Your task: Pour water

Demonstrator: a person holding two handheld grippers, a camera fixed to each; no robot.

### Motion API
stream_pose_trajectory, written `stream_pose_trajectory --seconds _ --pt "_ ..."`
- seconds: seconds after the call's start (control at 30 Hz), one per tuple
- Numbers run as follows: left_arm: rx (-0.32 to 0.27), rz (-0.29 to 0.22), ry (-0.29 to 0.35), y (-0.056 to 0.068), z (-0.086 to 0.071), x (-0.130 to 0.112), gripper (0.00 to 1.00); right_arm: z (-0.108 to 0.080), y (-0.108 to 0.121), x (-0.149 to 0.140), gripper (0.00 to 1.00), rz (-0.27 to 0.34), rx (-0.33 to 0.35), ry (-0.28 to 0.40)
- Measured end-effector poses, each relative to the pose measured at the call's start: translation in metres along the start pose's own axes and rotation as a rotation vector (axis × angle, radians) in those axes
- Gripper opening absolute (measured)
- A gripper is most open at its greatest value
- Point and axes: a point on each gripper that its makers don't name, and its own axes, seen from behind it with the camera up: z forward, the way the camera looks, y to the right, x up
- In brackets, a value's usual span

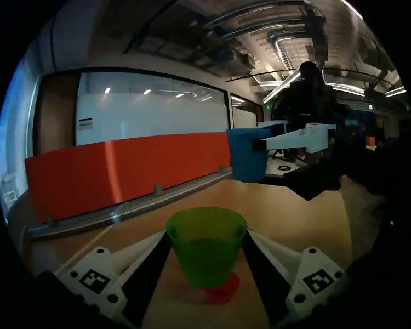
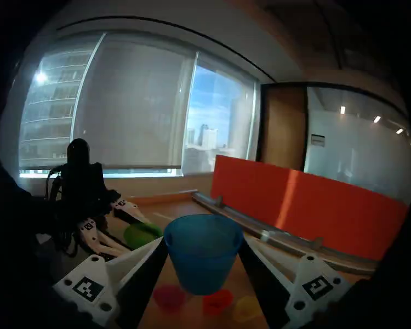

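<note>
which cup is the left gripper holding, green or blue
The green cup, clamped between the jaws of the left gripper. The blue cup is the other one, held by the right gripper.

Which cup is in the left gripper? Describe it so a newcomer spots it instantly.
Start at the wooden table in front of the orange partition. There, the left gripper clamps a green cup upright. It is translucent green, unlike the blue cup in the right gripper.
</note>
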Motion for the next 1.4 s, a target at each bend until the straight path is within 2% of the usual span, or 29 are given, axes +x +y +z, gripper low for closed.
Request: stream_pose_trajectory --seconds 0.17,0.4,0.8,1.07,1.4 --pt "0.027 -0.007 -0.016 -0.015 -0.002 -0.007 0.86 -0.006 0.006 -0.02 0.9 0.002 -0.007 -0.023" --pt "0.042 0.002 -0.069 -0.026 0.0 -0.026 0.86 -0.008 0.006 -0.049 0.9 0.012 0.017 -0.056" --pt "0.034 0.016 -0.182 -0.035 0.008 -0.064 0.86 -0.002 0.009 -0.102 0.91 0.04 0.05 -0.125" --pt "0.037 0.003 -0.243 -0.045 0.012 -0.09 0.86 -0.002 0.015 -0.137 0.91 0.048 0.054 -0.188" --pt "0.011 -0.013 -0.338 -0.046 0.019 -0.129 0.86 0.0 0.015 -0.182 0.91 0.074 0.066 -0.283"
